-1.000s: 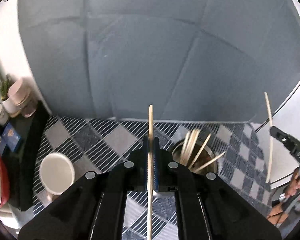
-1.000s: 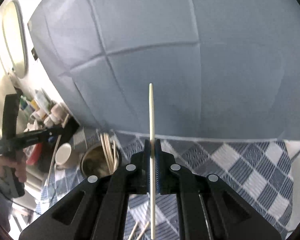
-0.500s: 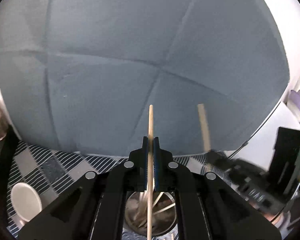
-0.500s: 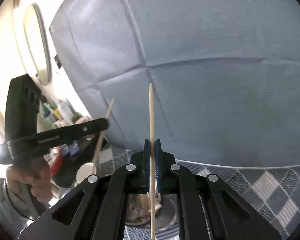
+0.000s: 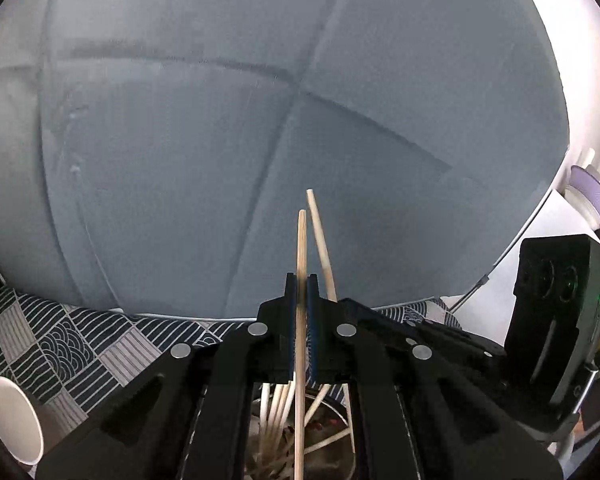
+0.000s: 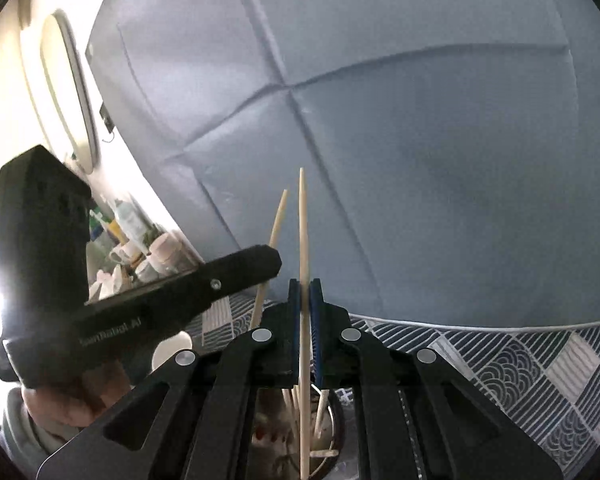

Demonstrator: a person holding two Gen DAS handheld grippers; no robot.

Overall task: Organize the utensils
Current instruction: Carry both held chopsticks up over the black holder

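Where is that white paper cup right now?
In the left wrist view, the white cup sits at the bottom-left edge on the patterned cloth, left of the left gripper.

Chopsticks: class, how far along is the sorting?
Done: several chopsticks already stand in the metal holder. In hand: the left gripper and right gripper each clamp one chopstick above it. Left: releasing both; any remaining loose ones aren't visible.
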